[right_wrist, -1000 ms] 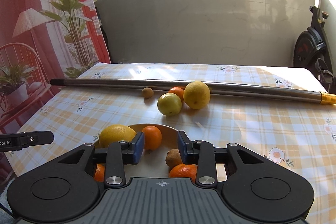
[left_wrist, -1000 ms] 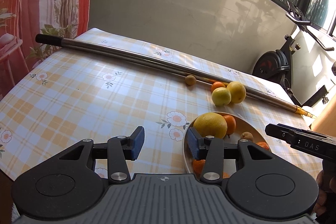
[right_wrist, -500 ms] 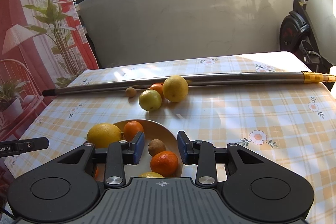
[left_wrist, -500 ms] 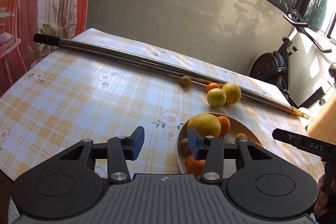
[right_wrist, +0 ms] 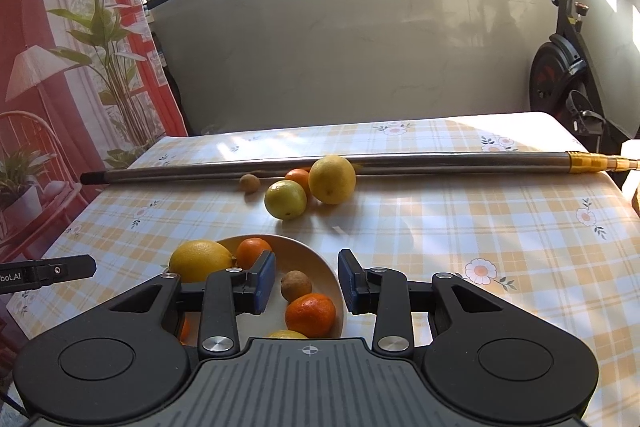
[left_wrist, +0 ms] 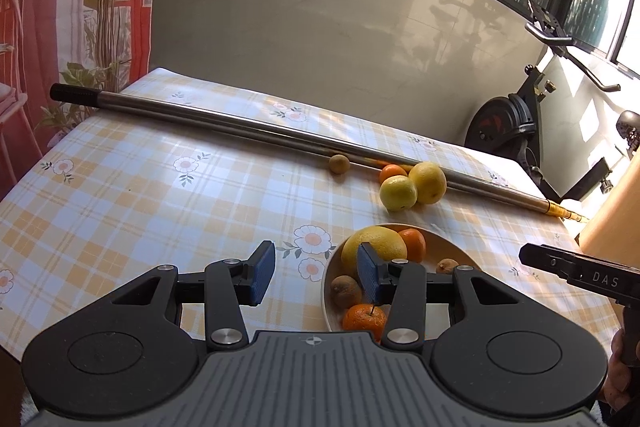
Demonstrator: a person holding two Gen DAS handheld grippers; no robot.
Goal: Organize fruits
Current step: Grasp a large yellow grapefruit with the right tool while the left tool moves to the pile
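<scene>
A beige bowl holds a large yellow citrus, two mandarins and a small brown fruit. Beyond it on the checked tablecloth lie a yellow-green lemon, a bigger yellow citrus, a mandarin and a small brown fruit. My right gripper hovers over the bowl's near right side, narrowly open and empty. My left gripper hangs at the bowl's left rim, open with nothing between its pads.
A long metal pole lies across the table just behind the loose fruit. An exercise bike stands past the right end of the table. A low wall with windows runs behind. The right gripper's tip shows at the left view's right edge.
The right gripper has drawn back and up a little, so more of the bowl shows ahead of it. The left gripper has hardly moved. Both jaws kept their gaps.
</scene>
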